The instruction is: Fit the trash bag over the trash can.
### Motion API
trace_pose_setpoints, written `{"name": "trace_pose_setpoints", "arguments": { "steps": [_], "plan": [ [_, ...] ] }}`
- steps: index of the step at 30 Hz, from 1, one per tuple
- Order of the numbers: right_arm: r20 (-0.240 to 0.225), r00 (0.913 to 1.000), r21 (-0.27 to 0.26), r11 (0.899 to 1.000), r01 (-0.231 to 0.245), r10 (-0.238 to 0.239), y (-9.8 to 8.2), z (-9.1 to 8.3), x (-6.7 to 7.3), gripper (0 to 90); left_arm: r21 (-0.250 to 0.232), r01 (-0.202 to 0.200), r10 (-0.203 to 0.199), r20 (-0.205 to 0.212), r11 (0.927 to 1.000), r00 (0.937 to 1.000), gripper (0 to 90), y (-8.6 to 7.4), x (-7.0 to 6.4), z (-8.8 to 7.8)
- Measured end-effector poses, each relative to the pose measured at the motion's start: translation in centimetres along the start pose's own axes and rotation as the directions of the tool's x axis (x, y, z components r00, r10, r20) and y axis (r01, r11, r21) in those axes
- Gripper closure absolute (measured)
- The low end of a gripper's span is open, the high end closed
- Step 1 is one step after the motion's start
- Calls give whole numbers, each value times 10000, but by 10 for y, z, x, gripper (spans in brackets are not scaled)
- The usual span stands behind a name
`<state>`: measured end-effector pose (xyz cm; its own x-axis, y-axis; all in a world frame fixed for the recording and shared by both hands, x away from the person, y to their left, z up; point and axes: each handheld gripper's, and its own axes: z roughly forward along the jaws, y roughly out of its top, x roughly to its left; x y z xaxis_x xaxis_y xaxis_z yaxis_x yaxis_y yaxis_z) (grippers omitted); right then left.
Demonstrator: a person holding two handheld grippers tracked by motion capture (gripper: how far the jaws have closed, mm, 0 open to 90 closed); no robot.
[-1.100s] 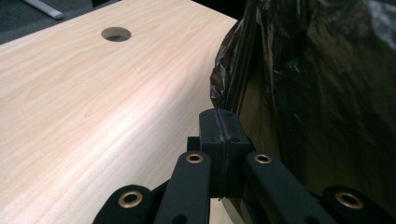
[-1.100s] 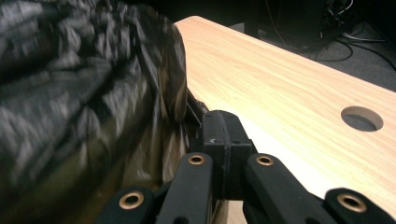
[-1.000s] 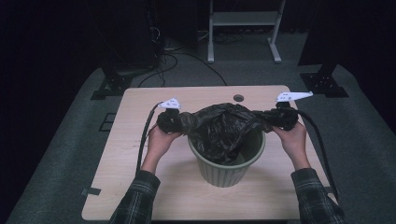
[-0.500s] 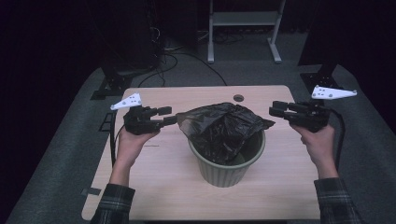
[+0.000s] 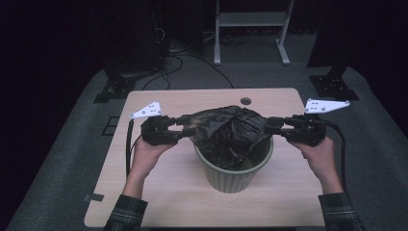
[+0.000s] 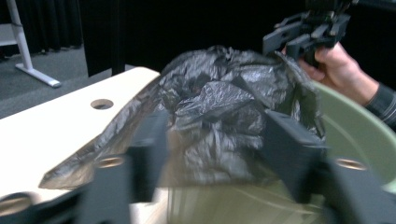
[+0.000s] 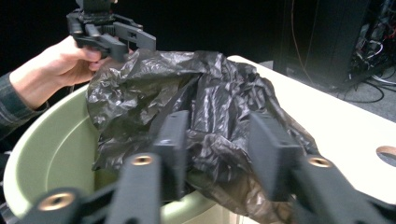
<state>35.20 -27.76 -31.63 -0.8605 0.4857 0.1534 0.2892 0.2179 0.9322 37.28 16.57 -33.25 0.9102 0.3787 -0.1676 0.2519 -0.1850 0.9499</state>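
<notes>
Black plastic bag (image 5: 231,132), one of it, sits crumpled in and over the mouth of one pale green bin (image 5: 234,173), which stands on the one light wooden desk (image 5: 159,202); the bag's near folds hang inside the bin while its top bulges above the rim. Two tongs work at it, one in each of the person's two hands. Left of the bin, the left tongs (image 5: 188,129) lie level with their tips at the bag's left edge; in the left gripper view (image 6: 212,140) the two black jaws stand partly apart with bag film lying between them, and they have just been closing, though whether the pads already press the plastic I cannot tell. Right of the bin, the right tongs (image 5: 269,126) point inward at the bag's right edge; the right gripper view (image 7: 217,140) shows their jaws partly apart too, astride a bunched fold, also just closing, and a firm pinch cannot be made out. One round hole (image 5: 246,101) is cut in the desk behind the bin. No brand, label or readable writing shows on bag, bin or tongs.
</notes>
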Motion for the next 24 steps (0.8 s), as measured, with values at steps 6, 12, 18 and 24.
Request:
{"name": "trace_pose_setpoints", "arguments": {
  "steps": [6, 12, 18, 24],
  "plan": [
    [24, 9999, -44, 9999, 149, -148, -6, -5, 4, 899, -23, -311, 312, 254, 9995, 9992, 879, -2, -6, -1],
    [-37, 10000, -389, 9992, 16, -17, -13, -20, 8, 900, -379, -281, 295, 366, 9989, 9989, 897, -7, -12, -16],
    [156, 9998, -846, 9963, -131, 145, -25, -41, 11, 900, -958, -120, 123, 24, 9953, 9999, 897, -13, -12, -38],
    [336, 9990, -992, 9947, -261, 295, -38, -56, 13, 900, -1103, -38, 15, -212, 9939, 9998, 897, -21, -14, -53]
  ]
}}
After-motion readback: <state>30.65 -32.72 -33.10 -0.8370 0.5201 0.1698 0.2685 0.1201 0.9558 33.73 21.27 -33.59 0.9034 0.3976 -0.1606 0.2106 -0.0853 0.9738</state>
